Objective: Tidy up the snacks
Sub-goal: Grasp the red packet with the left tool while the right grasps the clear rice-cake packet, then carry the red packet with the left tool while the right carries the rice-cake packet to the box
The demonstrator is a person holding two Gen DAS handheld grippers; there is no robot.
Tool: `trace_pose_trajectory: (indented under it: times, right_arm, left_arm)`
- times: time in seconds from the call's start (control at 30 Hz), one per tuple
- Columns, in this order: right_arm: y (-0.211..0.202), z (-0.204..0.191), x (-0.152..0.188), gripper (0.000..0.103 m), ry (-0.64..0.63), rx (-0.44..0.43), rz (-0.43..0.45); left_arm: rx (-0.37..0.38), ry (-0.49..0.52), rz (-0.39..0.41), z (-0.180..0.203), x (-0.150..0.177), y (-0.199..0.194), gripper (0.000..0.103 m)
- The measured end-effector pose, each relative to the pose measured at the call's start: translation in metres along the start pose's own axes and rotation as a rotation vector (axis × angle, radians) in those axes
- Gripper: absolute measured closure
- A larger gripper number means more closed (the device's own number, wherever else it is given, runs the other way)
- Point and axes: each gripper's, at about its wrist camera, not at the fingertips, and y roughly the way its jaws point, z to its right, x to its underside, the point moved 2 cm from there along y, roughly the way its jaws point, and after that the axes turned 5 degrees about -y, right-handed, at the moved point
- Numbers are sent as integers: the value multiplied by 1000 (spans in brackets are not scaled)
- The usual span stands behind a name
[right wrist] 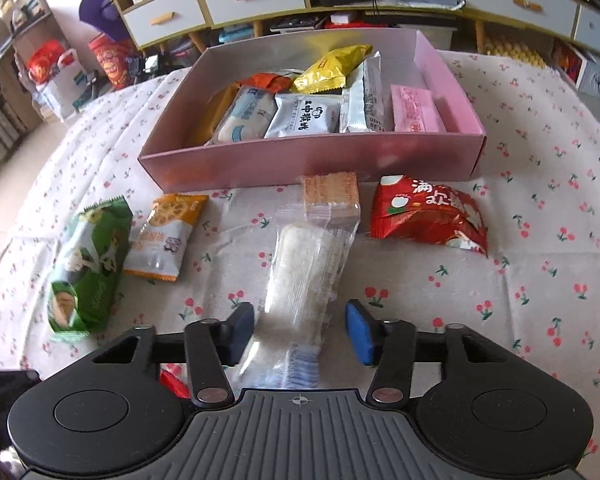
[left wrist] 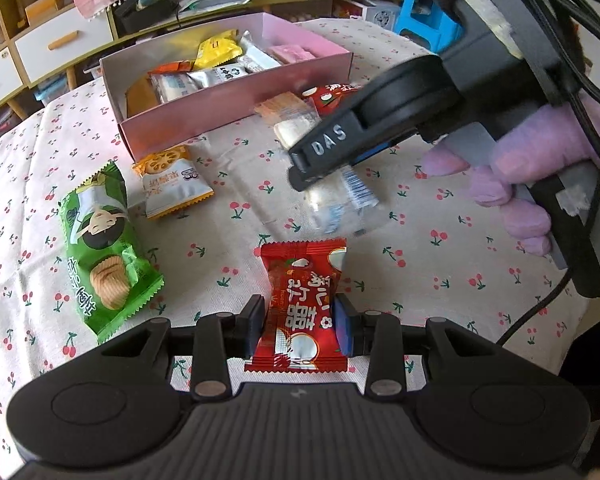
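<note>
Cherry-print cloth covers the tabletop [right wrist: 540, 272], with drawer units along the wall behind. Near the far edge sits a pink box [right wrist: 312, 160] already holding several packets. The left tool [left wrist: 300, 320] is pinching a red snack packet [left wrist: 300, 312] between its pads, held just above the cloth. The right tool [right wrist: 300, 328] is spread wide around a clear-wrapped rice cracker packet [right wrist: 308, 264]; whether its pads touch the wrapper cannot be told. Loose on the cloth before the box lie a green chip packet [right wrist: 88, 264], an orange-and-white packet [right wrist: 166, 236] just beside it, a small biscuit pack [right wrist: 331, 190] touching the box front, and another red packet [right wrist: 428, 216] to the right.
</note>
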Motion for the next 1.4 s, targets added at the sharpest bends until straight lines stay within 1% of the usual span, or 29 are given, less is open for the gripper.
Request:
trace_pose_trajectory:
  times: [0.07,0.1,0.5,0.6,0.83,1.07,1.4]
  right_arm:
    - [-2,1,1,70,3,-5,-6]
    - [-3,3,1,71,10,-6,-8]
    - [-12,16,8,73,48,-12,-36]
    - [-14,20,8,74,71,-24,-43]
    - [-23,25,4,75,110,-55,-36]
    - [-36,27,-8,77,153,-101,0]
    - [-48,38,-34,78,246,-150,65]
  left_arm:
    - [-3,-5,1,0,-1,0,69]
    - [-4,-8,2,-1,-1,0,69]
    - [-15,-110,18,-14,-7,-6,69]
    - [-4,-136,25,-16,-9,-8,69]
    - [-6,-161,54,-22,-20,-14,69]
    - [-6,-208,121,-31,-41,-28,69]
    - [-9,-290,211,-49,-79,-39,69]
